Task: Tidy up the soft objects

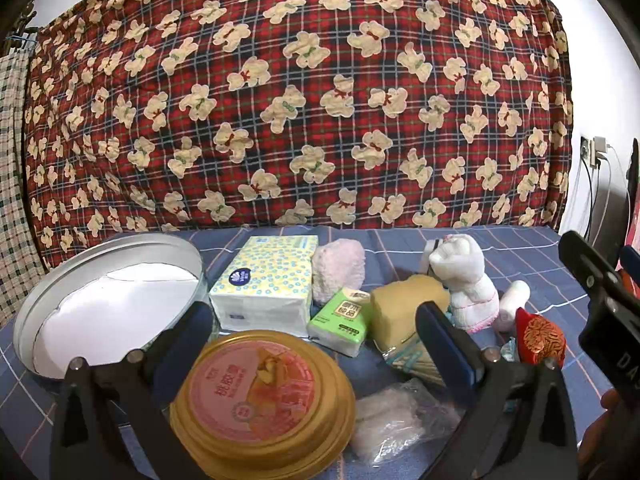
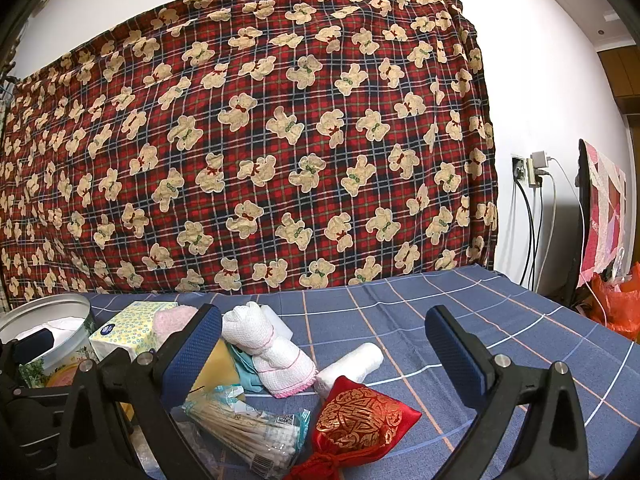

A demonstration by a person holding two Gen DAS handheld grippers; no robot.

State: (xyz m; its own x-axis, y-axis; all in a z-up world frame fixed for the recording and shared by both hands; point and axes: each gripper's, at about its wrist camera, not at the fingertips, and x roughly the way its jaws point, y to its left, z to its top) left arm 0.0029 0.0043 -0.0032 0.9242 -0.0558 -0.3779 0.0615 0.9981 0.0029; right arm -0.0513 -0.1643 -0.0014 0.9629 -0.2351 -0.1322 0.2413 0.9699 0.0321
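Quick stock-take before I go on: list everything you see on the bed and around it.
Round tin: 1, silver, open, far left.
Lid: 1, gold and pink, front, beside tin.
Tissue box: 1, yellow-white, centre back.
Pink towel: 1, right of box.
Tissue pack: 1, green.
Sponge: 1, yellow.
White towel: 1, pink-edged, rolled.
White roll: 1.
Red pouch: 1, gold pattern.
Cotton swabs: 1 pack.
Clear bag: 1.
Left gripper: open.
Right gripper: open.

bear-print plaid blanket (image 2: 248, 152), wall charger (image 2: 538, 168)
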